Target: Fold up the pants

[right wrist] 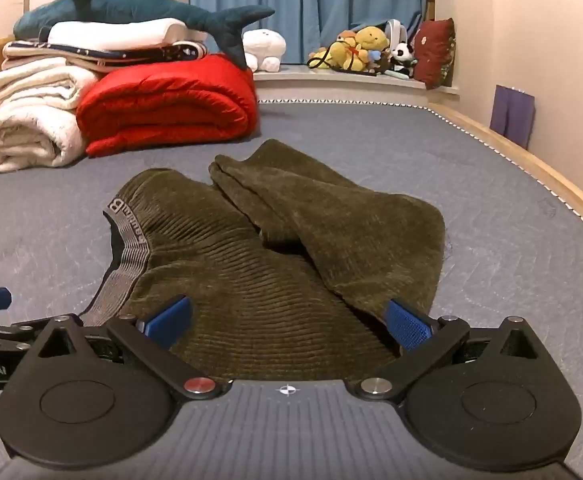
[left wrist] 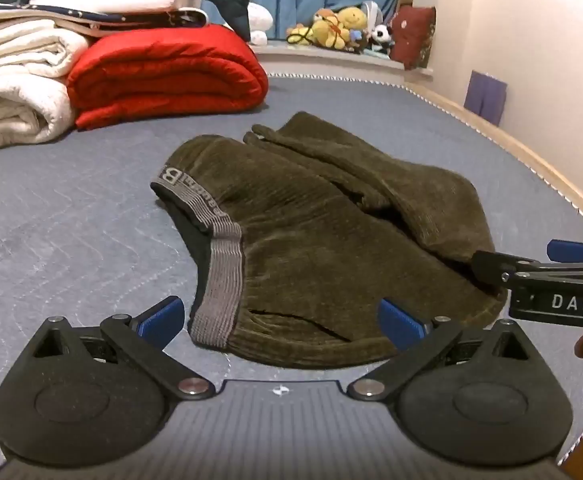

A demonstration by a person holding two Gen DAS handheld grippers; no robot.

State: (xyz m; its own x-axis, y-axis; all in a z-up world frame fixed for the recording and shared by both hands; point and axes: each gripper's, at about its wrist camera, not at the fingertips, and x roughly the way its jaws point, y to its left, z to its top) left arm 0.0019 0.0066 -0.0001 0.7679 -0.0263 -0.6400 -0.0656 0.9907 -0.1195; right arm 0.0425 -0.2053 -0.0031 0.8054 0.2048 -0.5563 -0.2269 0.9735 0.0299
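Lying crumpled in the middle of the grey bed [left wrist: 71, 216], the olive corduroy pants [left wrist: 311, 248] have their grey waistband [left wrist: 215, 280] on the left and the legs doubled over toward the far right. You hold the left tool [left wrist: 281, 320] with its blue pads spread wide, empty, over the near waistband edge. Your right tool [right wrist: 287, 320] is spread wide too, gripping nothing, over the near right part of the pants. A red quilt [right wrist: 167, 112] and white blankets [right wrist: 31, 120] sit far left.
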